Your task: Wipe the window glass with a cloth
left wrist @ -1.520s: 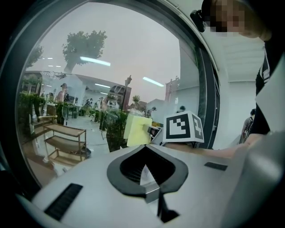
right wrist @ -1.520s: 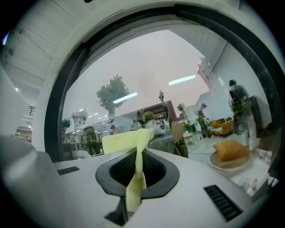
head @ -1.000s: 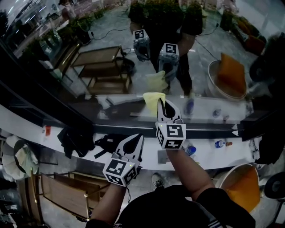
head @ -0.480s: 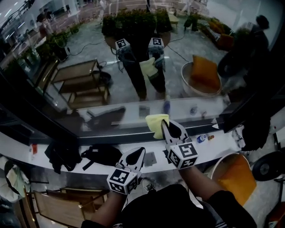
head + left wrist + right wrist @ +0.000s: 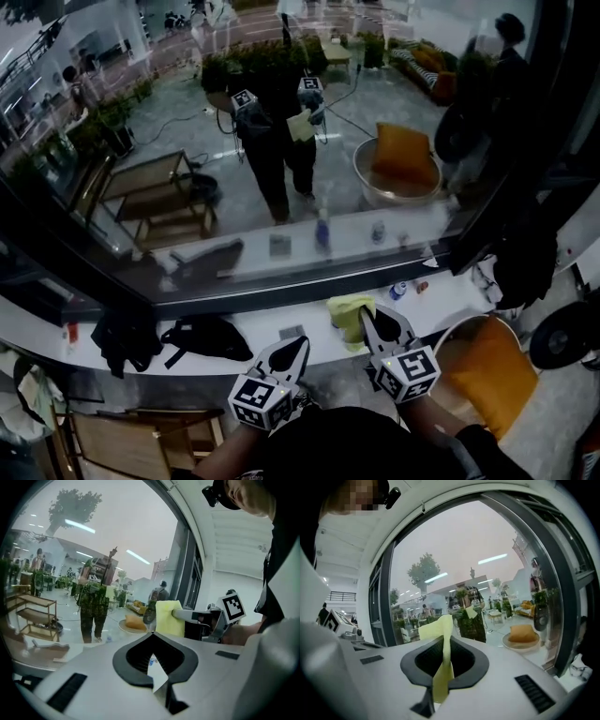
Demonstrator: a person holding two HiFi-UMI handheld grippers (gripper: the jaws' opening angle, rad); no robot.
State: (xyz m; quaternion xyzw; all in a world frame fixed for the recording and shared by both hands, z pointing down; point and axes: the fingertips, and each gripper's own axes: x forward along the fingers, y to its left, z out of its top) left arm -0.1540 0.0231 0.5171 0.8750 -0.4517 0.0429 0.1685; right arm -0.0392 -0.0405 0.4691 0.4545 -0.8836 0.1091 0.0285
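Item: cloth (image 5: pixel 345 311), yellow, soft, folded; clamped in the right gripper (image 5: pixel 367 317), whose fingers are closed on its lower edge, so the free part stands out past the fingertips, long axis roughly in line with the fingers

Item: left gripper (image 5: pixel 298 345); fingers together at the tips with nothing between them; held low, just beside the right gripper on its left, and carrying no cloth

Item: window glass (image 5: pixel 169 216); large dark-framed pane, strongly reflective; lies ahead of both grippers, beyond the white bench (image 5: pixel 448 298) that runs along its lower frame

Relation that matters: the cloth hangs over the near part of the bench, short of the lower frame; judged apart from the pane, not pressed to it; the glass lies forward and upward from the cloth's free end

Judgement: the right gripper alone is placed to wipe; the cloth's broad face must meet the pane, not its edge
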